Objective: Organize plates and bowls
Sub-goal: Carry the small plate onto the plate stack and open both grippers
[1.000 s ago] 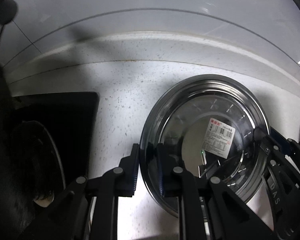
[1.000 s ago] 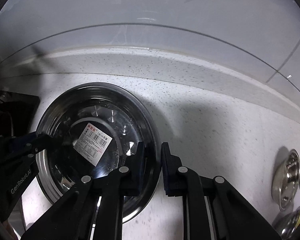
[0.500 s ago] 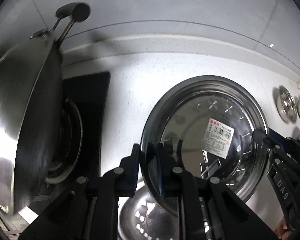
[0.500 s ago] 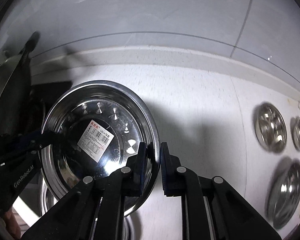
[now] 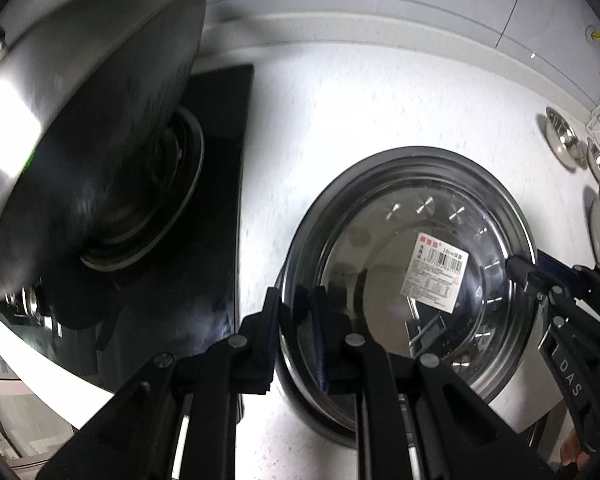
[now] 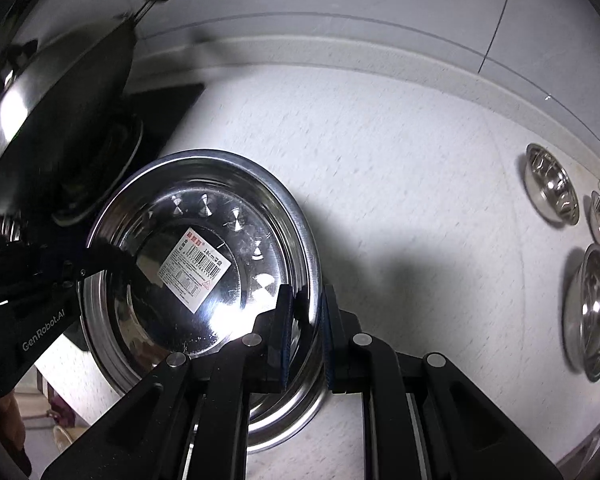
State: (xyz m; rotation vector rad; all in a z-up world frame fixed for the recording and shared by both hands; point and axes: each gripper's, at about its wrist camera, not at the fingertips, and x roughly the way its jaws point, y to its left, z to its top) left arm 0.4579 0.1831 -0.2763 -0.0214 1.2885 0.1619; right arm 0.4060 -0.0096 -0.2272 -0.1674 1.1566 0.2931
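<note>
A round steel plate [image 5: 380, 240] with a white barcode sticker hangs between both grippers, above the white speckled counter [image 5: 340, 120]. My left gripper [image 5: 296, 332] is shut on the plate's left rim. My right gripper [image 6: 304, 332] is shut on the right rim of the same plate [image 6: 220, 216]. Each gripper shows in the other's view: the right gripper [image 5: 516, 268] at the plate's far rim, the left gripper [image 6: 112, 256] likewise. Three small steel bowls [image 6: 552, 190] sit at the counter's right end.
A large dark wok [image 5: 80, 120] stands on a black cooktop [image 5: 224, 200] at the left, close to the plate. The counter's raised back edge and tiled wall [image 6: 340, 0] run behind. The counter's front edge [image 6: 80, 360] lies under the plate's near side.
Both grippers have carried the plate back from the wall toward the counter's front. The wok has come into view at the left and the small bowls at the right.
</note>
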